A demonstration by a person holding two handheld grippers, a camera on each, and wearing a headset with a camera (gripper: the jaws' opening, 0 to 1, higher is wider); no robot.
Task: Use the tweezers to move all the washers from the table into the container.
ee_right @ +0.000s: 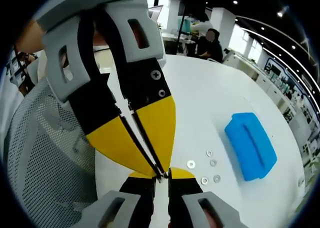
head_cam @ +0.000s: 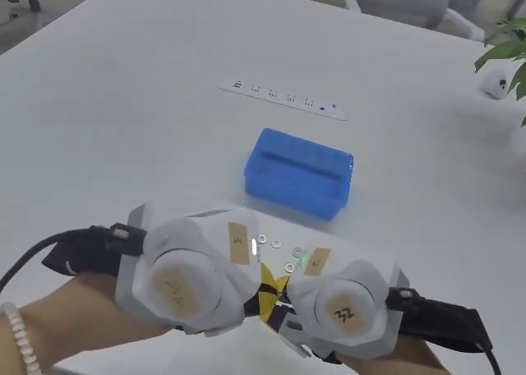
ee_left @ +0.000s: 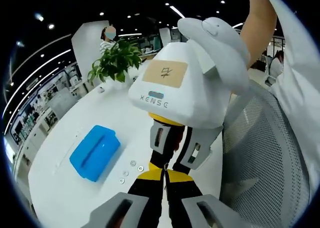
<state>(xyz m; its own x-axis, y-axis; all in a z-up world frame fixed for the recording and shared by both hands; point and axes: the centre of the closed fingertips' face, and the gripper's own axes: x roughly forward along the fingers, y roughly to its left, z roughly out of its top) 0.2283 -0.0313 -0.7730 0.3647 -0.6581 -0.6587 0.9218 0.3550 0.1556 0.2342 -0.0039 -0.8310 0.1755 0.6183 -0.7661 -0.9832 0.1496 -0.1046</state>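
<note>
**Right gripper view:** The left tool (ee_right: 152,163) reaches in from the upper left. Its yellow-tipped jaws are pressed almost together on a thin pair of black tweezers (ee_right: 142,143), which run down between the pads. The tweezers' point ends right at the narrow gap of the right tool (ee_right: 162,180), whose own jaws stand close together. I cannot tell whether the right tool grips the tweezers or merely meets them. To the right, five small metal washers (ee_right: 204,180) lie loose on the white surface (ee_right: 210,103). The blue container (ee_right: 251,145) sits just beyond them.

**Left gripper view:** The right tool comes down from above, tip to tip with the left tool's jaws. The washers lie in a small cluster between the tools and the container, apart from both.

**Head view:** The two tools are held low and close together, with the washers just ahead of them and the container a little further on. The container's inside cannot be made out.

Judging by this, the task is at its start. The tweezers are in hand, no washer is picked up, and every washer in sight has yet to be moved.
</note>
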